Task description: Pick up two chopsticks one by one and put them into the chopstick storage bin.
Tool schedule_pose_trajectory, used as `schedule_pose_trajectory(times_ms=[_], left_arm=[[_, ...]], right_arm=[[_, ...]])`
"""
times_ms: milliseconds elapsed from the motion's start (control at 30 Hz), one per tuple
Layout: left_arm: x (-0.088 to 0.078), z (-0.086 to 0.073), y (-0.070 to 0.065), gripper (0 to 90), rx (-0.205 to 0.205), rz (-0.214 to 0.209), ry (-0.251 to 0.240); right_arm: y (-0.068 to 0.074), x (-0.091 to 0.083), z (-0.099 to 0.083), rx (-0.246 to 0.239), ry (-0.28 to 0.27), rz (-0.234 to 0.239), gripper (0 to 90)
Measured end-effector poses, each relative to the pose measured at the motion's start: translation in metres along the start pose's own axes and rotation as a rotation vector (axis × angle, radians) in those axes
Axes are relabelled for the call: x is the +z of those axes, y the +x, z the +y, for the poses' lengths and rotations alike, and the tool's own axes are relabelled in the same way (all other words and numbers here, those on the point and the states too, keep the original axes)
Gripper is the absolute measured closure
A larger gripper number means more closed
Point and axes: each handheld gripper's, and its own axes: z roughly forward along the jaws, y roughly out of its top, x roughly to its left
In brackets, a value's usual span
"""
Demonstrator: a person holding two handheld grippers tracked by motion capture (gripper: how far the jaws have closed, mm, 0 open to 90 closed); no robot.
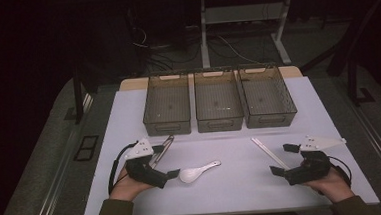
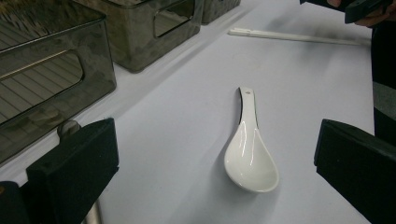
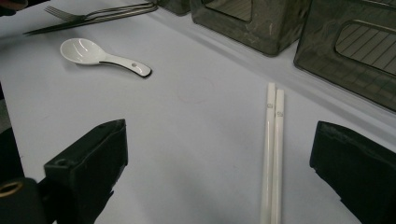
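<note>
Left gripper (image 2: 217, 163) gapes wide, the white spoon (image 2: 250, 154) lying straight ahead between its jaws: glazed, slippery, breakable, so I'd pinch the narrow handle; right gripper (image 3: 219, 172) open over chopsticks (image 3: 272, 154).

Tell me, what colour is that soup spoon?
White, glossy; the spoon shows best in the left gripper view.

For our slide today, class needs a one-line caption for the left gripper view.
Open left gripper faces a white spoon on the white table, grey bins alongside.
</note>
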Motion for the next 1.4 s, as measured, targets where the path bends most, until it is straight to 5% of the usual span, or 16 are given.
schedule_pose_trajectory(times_ms=[733, 1033, 1400], left_arm=[[0.000, -0.001, 0.000, 0.0, -0.010, -0.006, -0.013], [0.000, -0.001, 0.000, 0.0, -0.012, -0.008, -0.014], [0.000, -0.001, -0.001, 0.0, -0.009, -0.010, -0.013]], right_arm=[[-0.016, -0.007, 0.007, 0.012, 0.003, -0.074, 4.2], [-0.026, -0.005, 0.006, 0.033, 0.054, -0.102, 7.4], [-0.037, -0.007, 0.000, 0.079, 0.119, -0.135, 31.5]])
